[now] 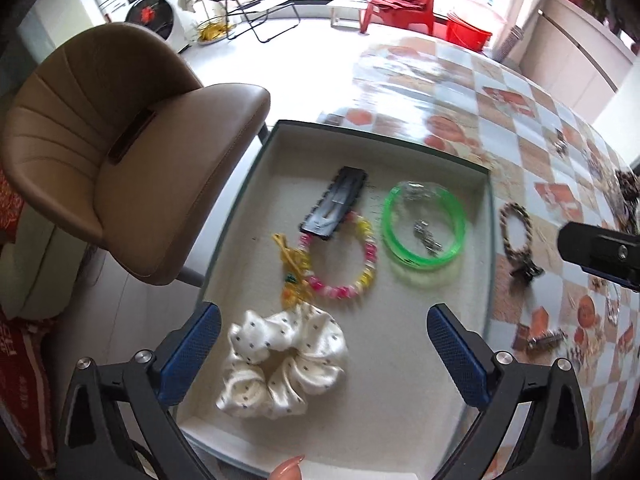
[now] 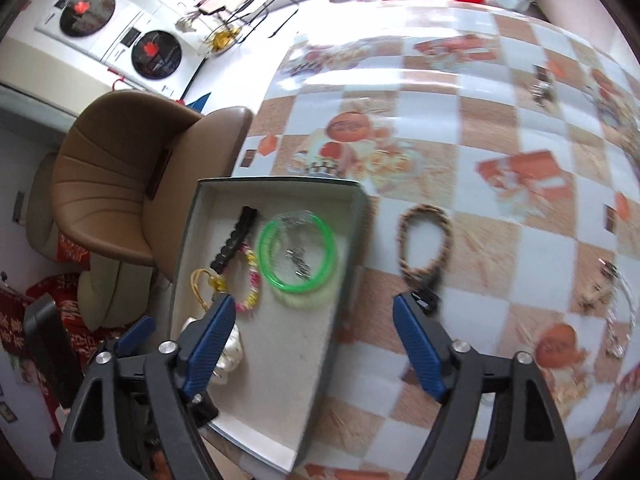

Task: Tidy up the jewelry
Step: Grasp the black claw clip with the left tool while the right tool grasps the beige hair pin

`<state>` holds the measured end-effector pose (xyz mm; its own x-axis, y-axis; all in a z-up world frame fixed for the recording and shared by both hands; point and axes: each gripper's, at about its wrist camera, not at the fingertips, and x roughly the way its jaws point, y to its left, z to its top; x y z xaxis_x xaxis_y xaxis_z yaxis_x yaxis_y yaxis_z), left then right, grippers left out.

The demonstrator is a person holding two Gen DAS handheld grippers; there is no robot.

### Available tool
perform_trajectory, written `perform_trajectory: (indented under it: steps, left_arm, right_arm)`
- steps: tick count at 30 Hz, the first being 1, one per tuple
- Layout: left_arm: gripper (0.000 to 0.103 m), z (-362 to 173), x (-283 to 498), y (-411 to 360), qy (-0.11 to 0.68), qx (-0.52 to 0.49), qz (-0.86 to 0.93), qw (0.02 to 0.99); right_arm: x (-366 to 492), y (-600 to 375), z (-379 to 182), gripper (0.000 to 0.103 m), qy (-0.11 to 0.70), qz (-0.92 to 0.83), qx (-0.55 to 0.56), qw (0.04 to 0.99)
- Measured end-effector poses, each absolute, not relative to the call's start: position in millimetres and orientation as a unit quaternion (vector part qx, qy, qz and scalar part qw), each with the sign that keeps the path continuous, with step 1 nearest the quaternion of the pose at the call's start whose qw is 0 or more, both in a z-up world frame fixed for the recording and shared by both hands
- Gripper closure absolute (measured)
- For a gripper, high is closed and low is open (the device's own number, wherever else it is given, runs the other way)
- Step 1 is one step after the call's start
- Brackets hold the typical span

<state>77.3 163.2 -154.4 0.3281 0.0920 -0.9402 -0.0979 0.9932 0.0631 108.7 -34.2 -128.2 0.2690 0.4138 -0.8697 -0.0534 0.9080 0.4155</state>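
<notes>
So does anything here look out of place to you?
Yes: the braided brown bracelet lies on the tablecloth outside the box, while the green bangle and white scrunchie are already inside. Smaller trinkets are scattered there too.

The worktop (image 2: 480,128) wore a checked cloth of orange-tan and pale blue-white squares with orange printed motifs, and the tray (image 1: 400,380) at the frame's centre had a cream lining inside a dark grey-green rim. In it lay a white scrunchie (image 1: 282,360) with small dark dots, a pink, yellow and white bead bracelet (image 1: 340,258), a translucent neon-green bangle (image 1: 424,228) and a black clip (image 1: 334,209). A brown-and-tan twisted cord bracelet (image 2: 425,246) lay right of the tray, the fingers (image 1: 192,354) bore blue textured pads on black arms, and the chair (image 1: 120,152) at left was tan-brown.
</notes>
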Motion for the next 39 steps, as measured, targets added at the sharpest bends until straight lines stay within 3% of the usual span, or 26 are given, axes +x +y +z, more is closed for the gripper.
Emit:
perform_trajectory:
  steps: [18,30,36,39]
  left_arm:
    - [0.0,-140,49,59,0.6,0.005,-0.047,0.799]
    - [0.0,-152,86,3,0.596,0.029,-0.09,0.797]
    - [0.0,-165,112,-20,0.586,0.06,-0.102,0.802]
    - [0.005,-176,123,-27,0.588,0.076,-0.106,0.798]
  right_arm:
    - [27,-175,-142,0.018,0.621,0.035,0.148,0.769]
    - [31,-219,-158,0.018,0.629,0.001,0.169,0.759]
    - [47,-240,-171,0.018,0.628,-0.014,0.222,0.745]
    - [57,-249,-179,0.018,0.625,-0.026,0.26,0.736]
